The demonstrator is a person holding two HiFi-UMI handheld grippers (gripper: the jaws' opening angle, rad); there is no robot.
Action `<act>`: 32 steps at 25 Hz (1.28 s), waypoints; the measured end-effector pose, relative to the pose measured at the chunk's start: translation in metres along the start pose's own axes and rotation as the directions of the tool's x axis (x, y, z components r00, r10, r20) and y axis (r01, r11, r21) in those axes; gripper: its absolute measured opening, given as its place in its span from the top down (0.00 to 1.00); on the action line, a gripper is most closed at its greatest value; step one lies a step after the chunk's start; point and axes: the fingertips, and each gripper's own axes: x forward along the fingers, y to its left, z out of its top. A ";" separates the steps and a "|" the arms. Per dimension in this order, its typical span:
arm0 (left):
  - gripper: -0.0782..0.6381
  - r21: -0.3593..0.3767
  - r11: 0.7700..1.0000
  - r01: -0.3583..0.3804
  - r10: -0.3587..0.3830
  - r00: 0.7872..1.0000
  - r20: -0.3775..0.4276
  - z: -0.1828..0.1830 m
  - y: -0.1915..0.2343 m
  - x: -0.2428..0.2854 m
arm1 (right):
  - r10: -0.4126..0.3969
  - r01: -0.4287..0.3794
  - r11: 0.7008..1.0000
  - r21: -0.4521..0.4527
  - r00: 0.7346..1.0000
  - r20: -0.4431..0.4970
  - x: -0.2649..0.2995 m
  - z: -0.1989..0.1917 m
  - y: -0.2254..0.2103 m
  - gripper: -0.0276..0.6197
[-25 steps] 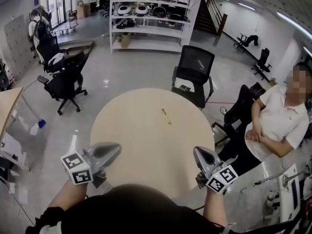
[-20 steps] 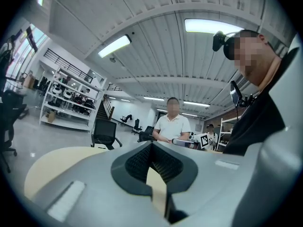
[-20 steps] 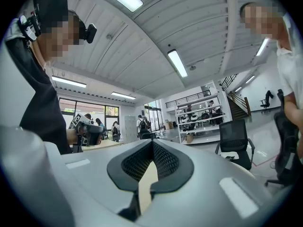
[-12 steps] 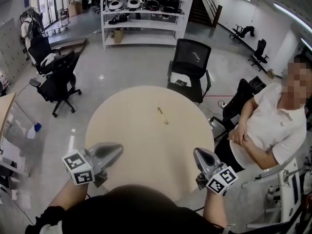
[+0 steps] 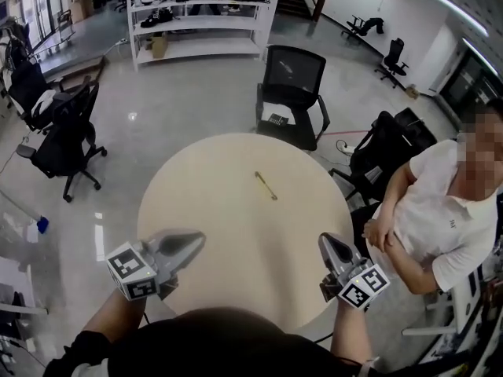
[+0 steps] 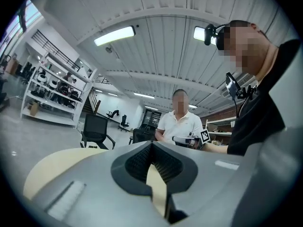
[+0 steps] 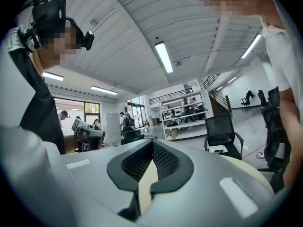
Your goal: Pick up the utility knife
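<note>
The utility knife point(image 5: 266, 185) is a thin yellow bar lying flat a little beyond the middle of the round beige table point(image 5: 196, 187). My left gripper point(image 5: 200, 240) hangs over the table's near left edge, jaws shut with nothing in them. Over the near right edge my right gripper point(image 5: 324, 240) is also shut and holds nothing. Both sit well short of the knife. In the left gripper view the jaws of the left gripper point(image 6: 152, 143) meet at the tip. The right gripper point(image 7: 152, 142) shows the same in its own view. Neither gripper view shows the knife.
A seated person in a white shirt point(image 5: 444, 210) is close to the table's right side. A black office chair point(image 5: 291, 85) stands at the far edge and another point(image 5: 385, 151) at the far right. More chairs point(image 5: 59, 128) and a shelf rack point(image 5: 196, 14) stand further off.
The head view has swung to the right: shelves and chairs slid left, and the seated person looms nearer. Both grippers came slightly further over the table's near edge, still shut. The knife has not moved.
</note>
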 end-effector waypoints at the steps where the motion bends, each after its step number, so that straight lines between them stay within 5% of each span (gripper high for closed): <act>1: 0.90 0.004 1.000 0.006 -0.006 1.000 -0.008 0.000 0.011 -0.001 | 0.002 -0.002 1.000 -0.003 1.000 -0.005 0.011 0.000 0.004 0.93; 6: 0.90 0.008 0.999 -0.032 0.033 0.999 -0.032 -0.007 0.035 -0.003 | 0.028 -0.028 0.999 -0.017 0.999 -0.034 0.026 -0.005 0.010 0.93; 16: 0.90 -0.007 0.990 -0.140 0.139 0.988 -0.061 -0.031 0.011 0.033 | 0.106 -0.109 0.993 -0.040 0.993 -0.055 0.025 -0.017 -0.045 0.93; 32: 0.90 0.015 0.984 -0.178 0.179 0.980 -0.092 -0.041 0.103 0.068 | 0.084 -0.092 0.994 -0.060 0.988 -0.127 0.120 -0.049 -0.097 0.93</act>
